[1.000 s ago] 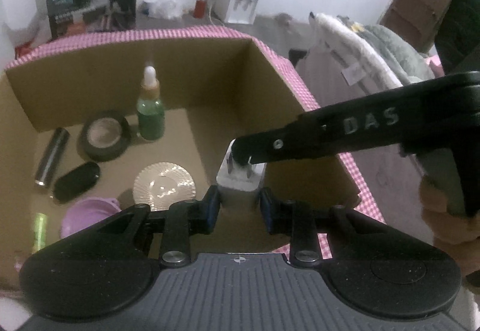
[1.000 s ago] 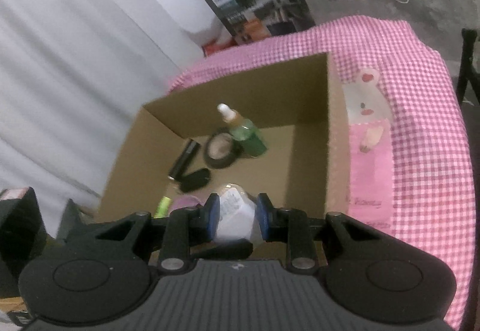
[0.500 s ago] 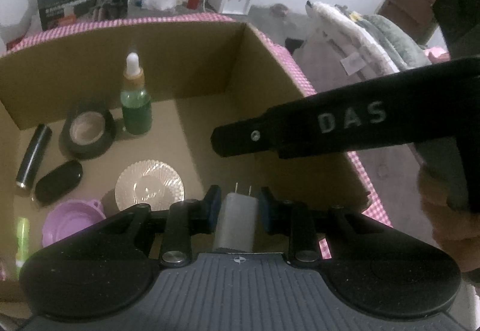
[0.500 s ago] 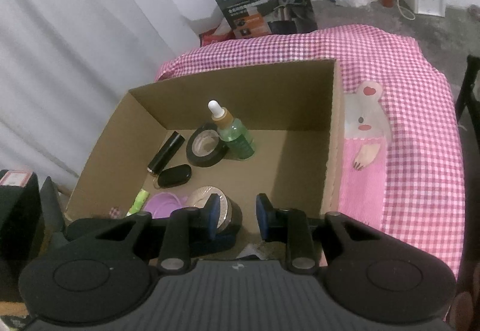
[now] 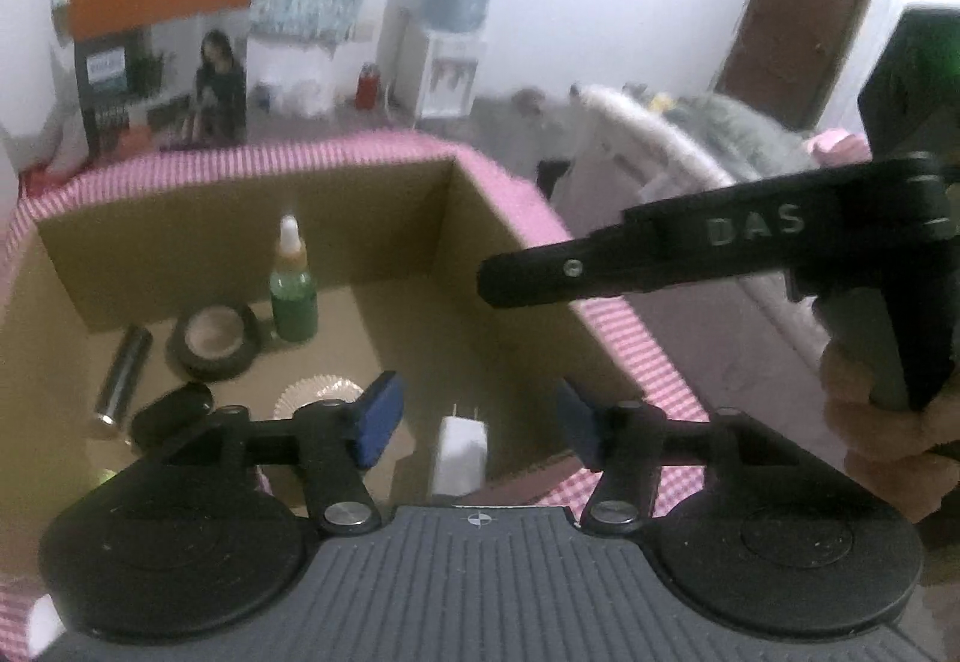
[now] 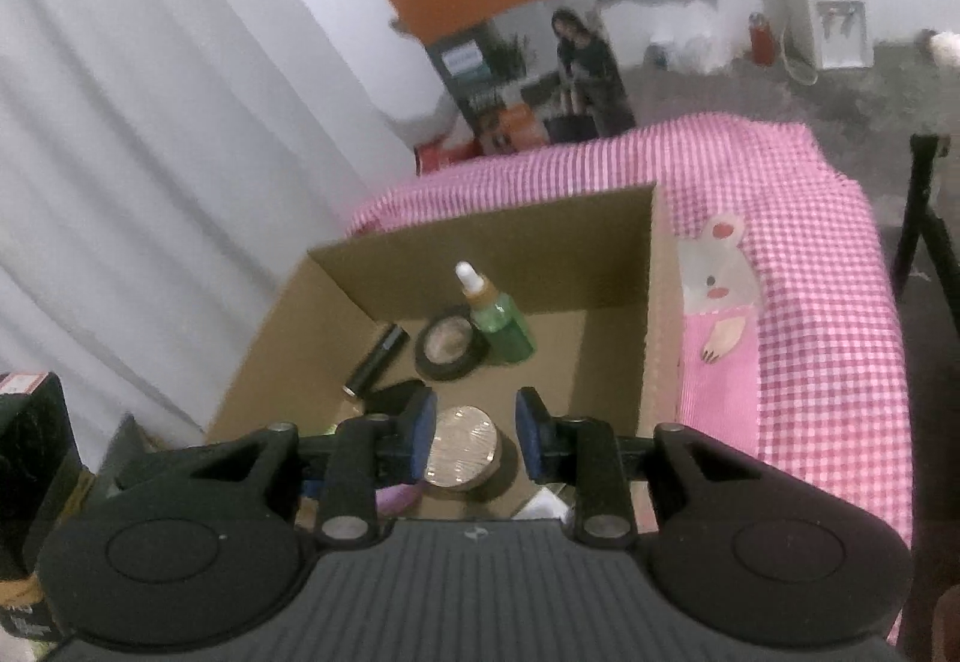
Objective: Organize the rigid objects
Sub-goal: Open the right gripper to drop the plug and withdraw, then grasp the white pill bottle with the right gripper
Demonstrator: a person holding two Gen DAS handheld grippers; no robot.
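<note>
One open brown cardboard box (image 6: pixel 528 248) sits on the pink checked cloth (image 6: pixel 828 302), and the white plug adapter (image 5: pixel 461 447) stands prongs-up on the box floor by its near right corner. The left tool (image 5: pixel 474 422) has just been opening; its blue pads sit well clear, adapter free between them. The right tool (image 6: pixel 474 431) has likewise just been opening, with nothing gripped. Count inside: one green dropper bottle (image 6: pixel 498 317) upright, one black tape roll (image 6: pixel 450 341), one dark tube (image 6: pixel 378 362), one black oval case (image 5: pixel 173 413), one round ribbed gold lid (image 6: pixel 462 449), one lilac piece (image 6: pixel 399 497).
</note>
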